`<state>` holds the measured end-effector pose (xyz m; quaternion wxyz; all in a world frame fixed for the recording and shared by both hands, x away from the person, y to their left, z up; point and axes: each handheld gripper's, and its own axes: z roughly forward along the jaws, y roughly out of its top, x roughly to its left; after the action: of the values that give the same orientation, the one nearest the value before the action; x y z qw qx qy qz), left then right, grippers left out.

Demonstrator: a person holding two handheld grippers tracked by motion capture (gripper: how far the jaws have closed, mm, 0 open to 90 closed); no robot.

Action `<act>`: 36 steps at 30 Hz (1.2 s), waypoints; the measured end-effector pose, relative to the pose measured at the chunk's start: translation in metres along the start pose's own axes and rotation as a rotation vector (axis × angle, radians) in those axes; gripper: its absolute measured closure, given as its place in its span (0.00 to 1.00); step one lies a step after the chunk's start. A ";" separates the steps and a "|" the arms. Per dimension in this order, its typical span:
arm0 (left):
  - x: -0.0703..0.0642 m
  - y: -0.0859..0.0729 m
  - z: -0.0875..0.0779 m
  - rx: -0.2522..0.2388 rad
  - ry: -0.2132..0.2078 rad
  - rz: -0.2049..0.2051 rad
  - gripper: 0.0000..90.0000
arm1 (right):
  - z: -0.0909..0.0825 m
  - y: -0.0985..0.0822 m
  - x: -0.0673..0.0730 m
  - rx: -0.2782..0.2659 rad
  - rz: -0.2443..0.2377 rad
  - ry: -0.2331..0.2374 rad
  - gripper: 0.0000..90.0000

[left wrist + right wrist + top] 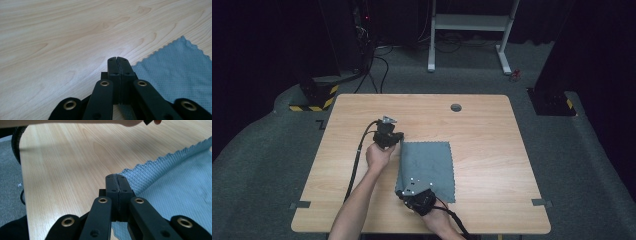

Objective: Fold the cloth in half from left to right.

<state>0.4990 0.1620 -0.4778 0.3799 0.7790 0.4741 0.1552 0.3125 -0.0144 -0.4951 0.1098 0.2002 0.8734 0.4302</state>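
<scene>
Both tongs are pinching the cloth's point(428, 167) left edge: left tongs point(398, 143) at the far corner, right tongs point(404, 192) at the near corner; long axis runs near-to-far on the table point(492, 130).

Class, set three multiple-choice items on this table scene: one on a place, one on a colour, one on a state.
1. Where is the left gripper?
A. at the cloth's far left corner
B. by the table's hole
C. off the table

2. What colour is the cloth?
A. red
B. grey-blue
C. yellow

3. How do the right gripper's jaws stand?
A. wide open
B. shut
C. shut on a cup

Key: 1 A, the high view shows it at that corner; 2 B, all views show grey-blue fabric; 3 B, the right gripper view shows the jaws pressed together at the cloth's edge.
</scene>
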 end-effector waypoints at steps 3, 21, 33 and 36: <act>-0.003 0.000 0.006 0.011 -0.001 -0.001 1.00 | -0.004 -0.007 -0.003 -0.002 0.018 -0.007 1.00; -0.029 0.008 0.029 0.016 -0.036 0.013 1.00 | -0.035 -0.043 -0.021 -0.004 0.085 -0.074 1.00; -0.047 0.016 0.041 0.009 -0.077 0.021 1.00 | -0.053 -0.064 -0.033 0.000 0.138 -0.117 1.00; -0.054 0.019 0.044 0.001 -0.097 0.027 1.00 | -0.057 -0.069 -0.034 0.003 0.139 -0.124 1.00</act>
<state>0.5098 0.0910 -0.4861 0.3999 0.7922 0.4446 0.1219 0.3046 -0.1077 -0.5142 0.1330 0.2867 0.8497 0.4221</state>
